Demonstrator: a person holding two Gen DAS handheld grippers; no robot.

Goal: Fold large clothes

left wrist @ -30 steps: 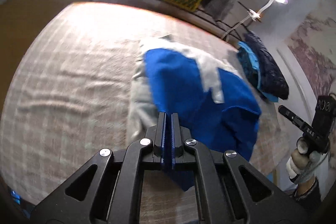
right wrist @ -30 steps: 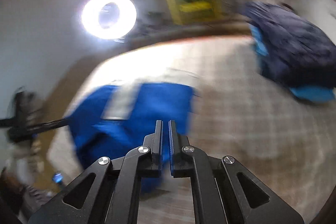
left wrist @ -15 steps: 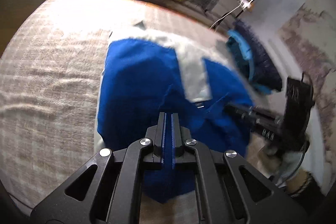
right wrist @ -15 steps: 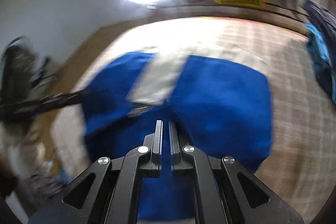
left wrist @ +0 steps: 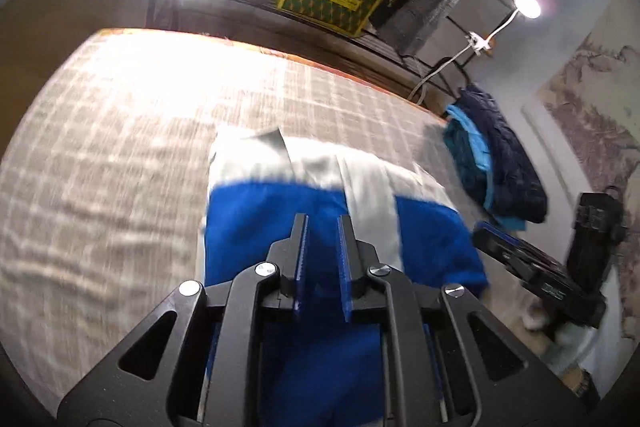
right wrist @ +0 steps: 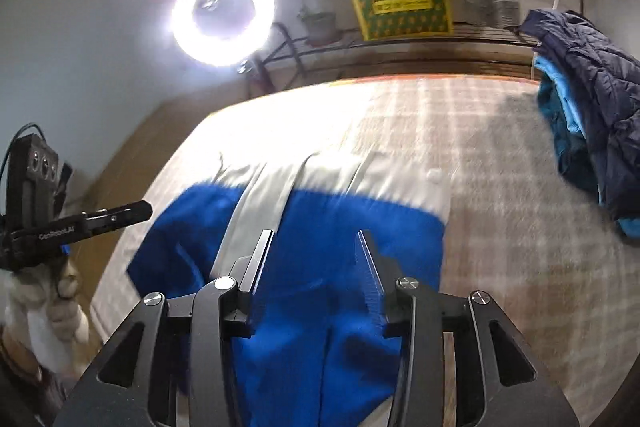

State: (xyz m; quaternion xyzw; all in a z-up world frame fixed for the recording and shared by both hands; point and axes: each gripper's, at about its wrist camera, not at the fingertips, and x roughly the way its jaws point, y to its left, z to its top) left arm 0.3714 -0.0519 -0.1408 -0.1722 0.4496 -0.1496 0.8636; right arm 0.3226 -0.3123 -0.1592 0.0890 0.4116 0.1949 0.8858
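A blue and light grey garment (left wrist: 264,223) lies folded on the checked beige bed cover (left wrist: 100,147); its grey part is at the far end. It also shows in the right wrist view (right wrist: 352,235). My left gripper (left wrist: 322,221) hovers over the blue part, jaws open and empty. My right gripper (right wrist: 316,239) hovers over the same garment, jaws open wider and empty. Each gripper shows in the other's view: the right one (left wrist: 532,267) and the left one (right wrist: 80,223).
A dark navy jacket on turquoise clothes (right wrist: 580,99) lies at the bed's far right corner, also in the left wrist view (left wrist: 496,163). A ring light (right wrist: 222,13), a yellow box (right wrist: 402,1) and a rack stand beyond the bed's far edge.
Both grippers have opened and let go of the blue garment. The blue half now lies folded over, leaving the grey end showing.
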